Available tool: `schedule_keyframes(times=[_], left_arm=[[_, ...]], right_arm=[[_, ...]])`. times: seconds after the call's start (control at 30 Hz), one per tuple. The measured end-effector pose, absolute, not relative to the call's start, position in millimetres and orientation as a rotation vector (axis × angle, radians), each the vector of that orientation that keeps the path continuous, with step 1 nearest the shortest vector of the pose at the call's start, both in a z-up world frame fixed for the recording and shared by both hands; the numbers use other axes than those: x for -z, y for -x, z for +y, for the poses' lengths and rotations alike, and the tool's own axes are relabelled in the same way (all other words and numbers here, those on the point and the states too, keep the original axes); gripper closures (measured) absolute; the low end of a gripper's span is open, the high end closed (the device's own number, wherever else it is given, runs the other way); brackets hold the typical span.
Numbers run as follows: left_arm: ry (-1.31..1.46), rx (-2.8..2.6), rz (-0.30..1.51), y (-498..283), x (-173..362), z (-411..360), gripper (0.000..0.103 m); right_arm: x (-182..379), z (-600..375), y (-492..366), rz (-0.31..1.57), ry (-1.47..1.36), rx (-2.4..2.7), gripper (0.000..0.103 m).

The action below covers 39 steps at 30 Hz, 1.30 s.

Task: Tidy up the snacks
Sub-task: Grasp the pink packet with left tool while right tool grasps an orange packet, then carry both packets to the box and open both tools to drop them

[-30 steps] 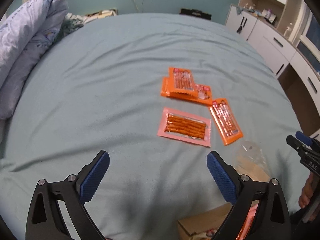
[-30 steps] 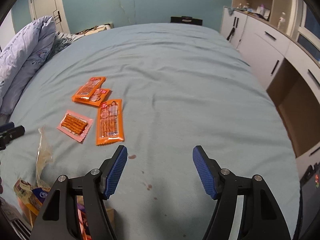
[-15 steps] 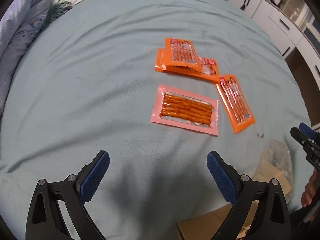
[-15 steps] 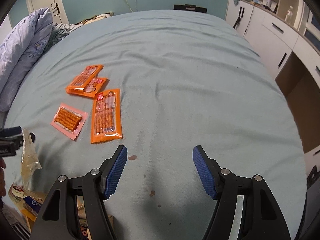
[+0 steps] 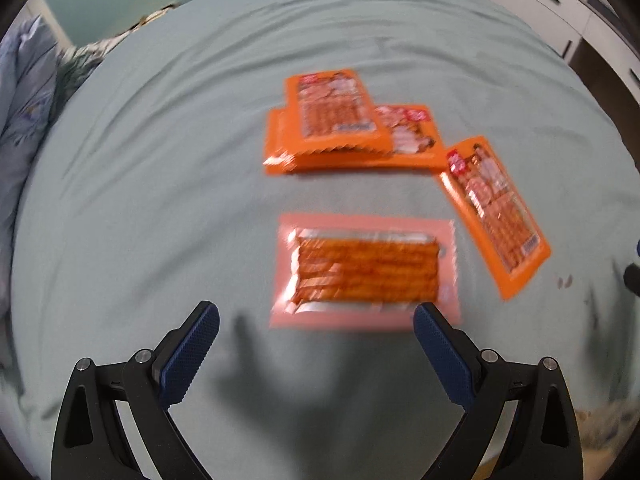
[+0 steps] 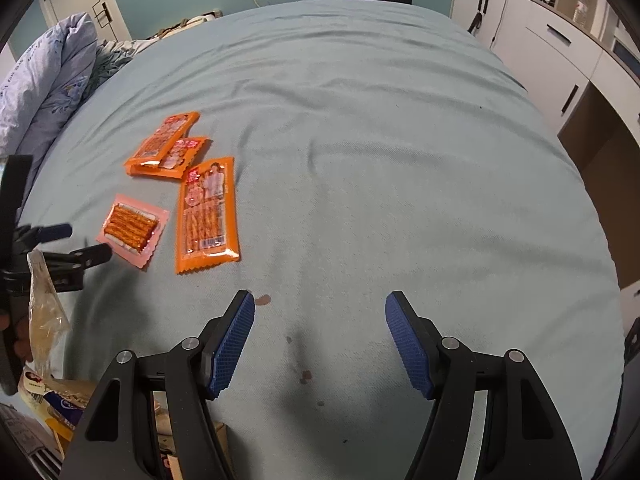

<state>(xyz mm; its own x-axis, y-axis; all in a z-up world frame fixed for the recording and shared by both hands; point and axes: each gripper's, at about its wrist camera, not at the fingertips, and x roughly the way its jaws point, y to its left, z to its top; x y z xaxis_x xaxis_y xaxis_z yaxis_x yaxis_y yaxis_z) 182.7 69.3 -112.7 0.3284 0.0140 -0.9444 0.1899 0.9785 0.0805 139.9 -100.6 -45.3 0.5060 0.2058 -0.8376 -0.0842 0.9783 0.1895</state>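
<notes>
Just short of the pink snack pack [image 5: 366,270], left tool [image 5: 316,326] hovers, jaws apart; right tool [image 6: 320,320] likewise apart, over bare bed [image 6: 400,160].

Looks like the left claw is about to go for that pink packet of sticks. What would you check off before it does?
1. Left gripper open wide enough: ok, jaws spread, nothing between them.
2. Pink packet lined up: ok, just ahead of the fingertips, slightly toward the right finger.
3. Packet free of neighbours: ok, it lies apart from the long orange packet and the stacked orange packets.
4. Right gripper out of the way: ok, open over bare bedsheet.
5. Sharp view: not ok, left camera is blurred.
</notes>
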Motion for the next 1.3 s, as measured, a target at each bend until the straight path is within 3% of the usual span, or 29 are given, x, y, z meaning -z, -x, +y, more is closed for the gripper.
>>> schedule_keyframes(times=[0.4, 0.57, 0.9, 0.97, 1.1, 1.3], left_arm=[[-0.161, 0.204, 1.244, -203, 142, 52, 0.0], [-0.128, 0.199, 1.265, -212, 145, 54, 0.0], [-0.124, 0.204, 1.272, -221, 138, 56, 0.01], [-0.121, 0.208, 1.26, -222, 133, 55, 0.016], [-0.085, 0.205, 1.257, -219, 126, 60, 0.016], [0.002, 0.169, 1.218, -208, 102, 85, 0.016]], right_arm=[[61, -83, -176, 1.072, -0.161, -0.31, 0.036], [71, -40, -200, 1.065, -0.008, -0.446, 0.036], [94, 18, -227, 1.028, 0.249, -0.507, 0.035], [95, 19, -225, 1.03, 0.253, -0.515, 0.038], [93, 4, -221, 1.025, 0.203, -0.527, 0.064], [81, -23, -210, 1.001, 0.117, -0.502, 0.066]])
